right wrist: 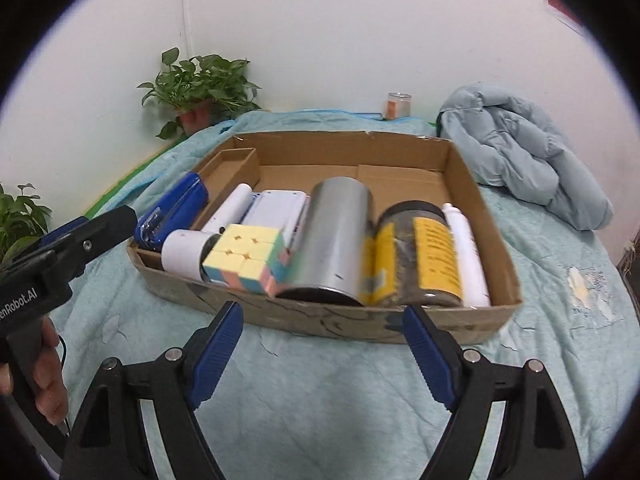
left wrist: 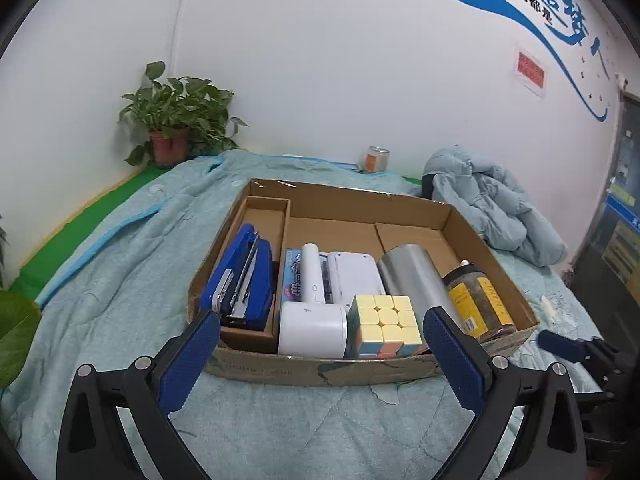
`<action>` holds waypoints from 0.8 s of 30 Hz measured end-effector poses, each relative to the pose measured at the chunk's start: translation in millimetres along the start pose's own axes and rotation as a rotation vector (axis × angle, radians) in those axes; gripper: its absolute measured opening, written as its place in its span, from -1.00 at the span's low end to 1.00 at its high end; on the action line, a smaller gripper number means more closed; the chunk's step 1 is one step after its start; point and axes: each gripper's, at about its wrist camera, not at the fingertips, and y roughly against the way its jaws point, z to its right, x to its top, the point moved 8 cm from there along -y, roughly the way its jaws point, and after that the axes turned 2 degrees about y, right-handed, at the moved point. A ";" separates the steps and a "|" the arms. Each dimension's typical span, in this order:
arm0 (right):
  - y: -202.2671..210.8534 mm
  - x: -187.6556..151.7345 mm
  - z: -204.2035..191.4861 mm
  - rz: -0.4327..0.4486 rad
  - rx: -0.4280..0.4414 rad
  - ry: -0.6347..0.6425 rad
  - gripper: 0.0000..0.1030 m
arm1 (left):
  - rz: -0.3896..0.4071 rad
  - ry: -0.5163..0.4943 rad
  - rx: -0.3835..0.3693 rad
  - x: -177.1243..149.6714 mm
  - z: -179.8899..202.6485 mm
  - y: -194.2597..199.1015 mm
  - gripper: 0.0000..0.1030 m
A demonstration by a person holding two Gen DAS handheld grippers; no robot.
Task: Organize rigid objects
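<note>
A shallow cardboard box [left wrist: 496, 252] [right wrist: 480, 208] lies on a light blue quilt. In it lie a blue stapler [left wrist: 244, 276] [right wrist: 176, 210], a white handheld device [left wrist: 312, 320] [right wrist: 188, 254], a pastel puzzle cube [left wrist: 386, 324] [right wrist: 248, 258], a white calculator [left wrist: 352, 276] [right wrist: 278, 210], a silver cylinder [left wrist: 416, 280] [right wrist: 332, 236], a yellow-labelled jar [left wrist: 478, 300] [right wrist: 416, 256] and a white bottle [right wrist: 466, 256]. My left gripper [left wrist: 322, 330] is open and empty before the box's near wall. My right gripper [right wrist: 322, 318] is open and empty there too.
A potted plant [left wrist: 176, 124] [right wrist: 200, 88] stands at the back left by the wall. A small can [left wrist: 376, 159] [right wrist: 398, 106] stands at the back. A crumpled light blue jacket [left wrist: 492, 204] [right wrist: 524, 160] lies right of the box. The left gripper's body [right wrist: 60, 256] shows in the right wrist view.
</note>
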 end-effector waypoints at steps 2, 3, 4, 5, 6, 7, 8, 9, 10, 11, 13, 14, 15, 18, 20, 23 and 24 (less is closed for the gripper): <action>11.2 0.8 9.6 0.024 -0.027 -0.012 0.59 | 0.012 -0.002 0.027 1.8 3.0 5.4 0.99; 16.0 1.4 14.4 0.036 -0.040 -0.026 0.59 | 0.023 -0.009 0.034 2.2 8.0 12.4 0.99; 21.2 1.0 16.6 0.043 -0.041 -0.036 0.59 | 0.030 -0.018 0.037 4.1 9.8 17.0 0.99; 22.7 1.0 17.6 0.048 -0.036 -0.043 0.59 | 0.035 -0.035 0.045 6.3 13.2 21.4 0.99; 25.1 0.9 17.8 0.050 -0.028 -0.045 0.59 | 0.037 -0.051 0.052 10.2 14.8 23.1 0.99; 27.1 0.9 16.8 0.051 -0.025 -0.038 0.59 | 0.044 -0.071 0.059 14.8 17.4 26.3 0.99; 29.8 0.7 15.8 0.055 -0.025 -0.032 0.59 | 0.054 -0.088 0.062 17.6 20.8 30.0 0.99; 32.8 1.4 15.2 0.064 -0.023 -0.028 0.59 | 0.062 -0.100 0.062 19.6 24.6 33.5 0.99; 34.5 1.5 14.9 0.069 -0.021 -0.028 0.59 | 0.062 -0.105 0.055 20.3 28.4 36.2 0.99; 36.8 1.5 15.0 0.076 -0.024 -0.029 0.59 | 0.057 -0.107 0.040 20.6 31.1 37.7 0.99; 37.0 0.0 15.6 0.074 -0.044 -0.024 0.59 | 0.045 -0.104 0.007 18.3 37.0 41.0 0.99; 36.6 -1.1 16.3 0.068 -0.052 -0.018 0.59 | 0.039 -0.103 -0.002 15.8 39.5 40.6 0.99; 36.4 -1.6 16.9 0.067 -0.054 -0.017 0.59 | 0.033 -0.103 -0.009 14.1 40.5 38.7 0.99; 37.1 -2.3 18.6 0.068 -0.062 -0.009 0.59 | 0.003 -0.092 -0.016 6.9 41.7 29.2 0.99; 37.9 -2.5 18.5 0.068 -0.066 -0.002 0.59 | -0.012 -0.087 -0.018 3.9 39.8 21.4 0.99; 36.7 -2.2 18.2 0.068 -0.070 0.003 0.59 | -0.014 -0.087 -0.017 2.2 39.0 12.9 0.99; 36.1 -2.4 18.4 0.066 -0.069 0.003 0.59 | -0.019 -0.085 -0.019 1.5 39.9 11.0 0.99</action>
